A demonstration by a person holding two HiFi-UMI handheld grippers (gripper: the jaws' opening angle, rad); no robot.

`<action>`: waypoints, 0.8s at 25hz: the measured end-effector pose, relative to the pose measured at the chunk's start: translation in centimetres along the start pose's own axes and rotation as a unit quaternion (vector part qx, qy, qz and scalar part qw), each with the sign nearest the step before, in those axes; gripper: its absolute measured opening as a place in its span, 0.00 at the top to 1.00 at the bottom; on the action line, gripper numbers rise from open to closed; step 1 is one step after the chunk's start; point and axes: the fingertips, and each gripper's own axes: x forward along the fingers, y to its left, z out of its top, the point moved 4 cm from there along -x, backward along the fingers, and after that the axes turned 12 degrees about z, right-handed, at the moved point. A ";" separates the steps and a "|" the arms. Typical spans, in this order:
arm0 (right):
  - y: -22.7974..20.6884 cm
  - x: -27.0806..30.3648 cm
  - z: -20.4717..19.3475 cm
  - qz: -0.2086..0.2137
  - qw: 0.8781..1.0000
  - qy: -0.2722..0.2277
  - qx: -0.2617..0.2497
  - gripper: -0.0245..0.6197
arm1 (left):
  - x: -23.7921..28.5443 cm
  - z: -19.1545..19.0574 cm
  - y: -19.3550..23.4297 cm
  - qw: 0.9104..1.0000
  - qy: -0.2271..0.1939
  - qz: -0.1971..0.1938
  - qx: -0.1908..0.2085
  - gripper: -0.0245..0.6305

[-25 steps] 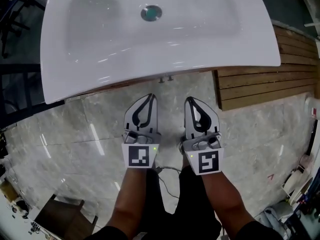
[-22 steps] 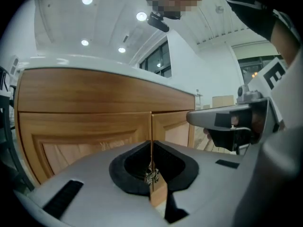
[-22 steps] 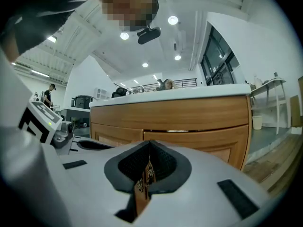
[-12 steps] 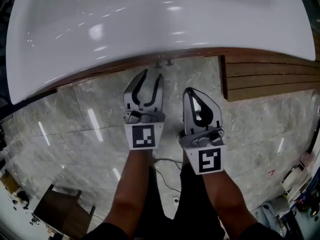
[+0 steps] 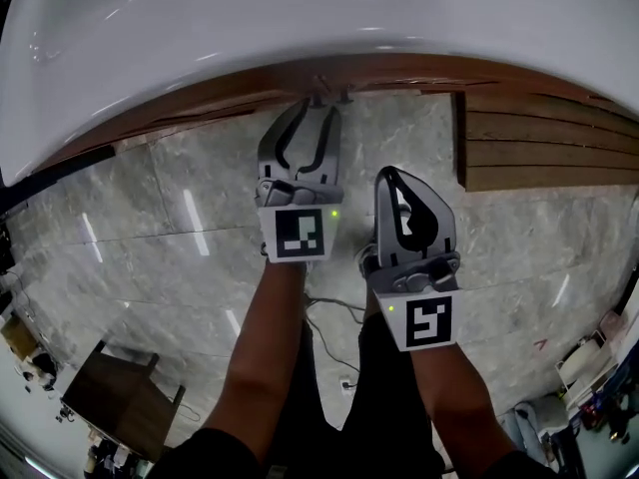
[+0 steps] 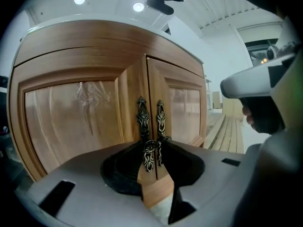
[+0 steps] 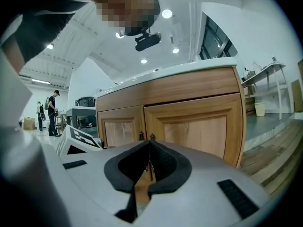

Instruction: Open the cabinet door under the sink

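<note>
Left gripper view.

**Q:** Where is the door, and how does the tool stand?

**A:** Under the white sink (image 5: 300, 28), the cabinet (image 6: 94, 46) has two panelled wooden doors that meet at a seam. The left gripper (image 6: 152, 144) has just been opening its jaws. They are part-way apart, with the left door (image 6: 75, 122) handle (image 6: 143, 119) at the gap, not pinched. The right gripper (image 7: 149, 144) hangs back, jaws together and empty.

**Q:** How will it handle?

**A:** It is probably a light, stiff, hinged panel, and its smooth, glossy face offers no hold. Take the slim, rigid dark-metal handle near its middle. The embossed scrollwork should resist slipping. Pull gently along the swing.
</note>
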 end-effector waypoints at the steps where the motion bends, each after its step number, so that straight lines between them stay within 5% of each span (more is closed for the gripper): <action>1: 0.1 -0.1 0.0 0.000 1.000 0.000 0.002 0.92 | 0.0 0.2 0.1 1.000 -0.005 0.009 -0.005 0.77; 5: -0.3 -0.6 -0.3 0.003 1.000 0.005 0.006 0.92 | 0.0 0.2 0.2 0.998 0.004 0.050 -0.050 0.81; 20: -1.2 -2.3 0.2 0.045 0.999 -0.009 0.005 0.92 | -0.7 -0.2 0.2 0.994 0.043 0.075 -0.068 0.82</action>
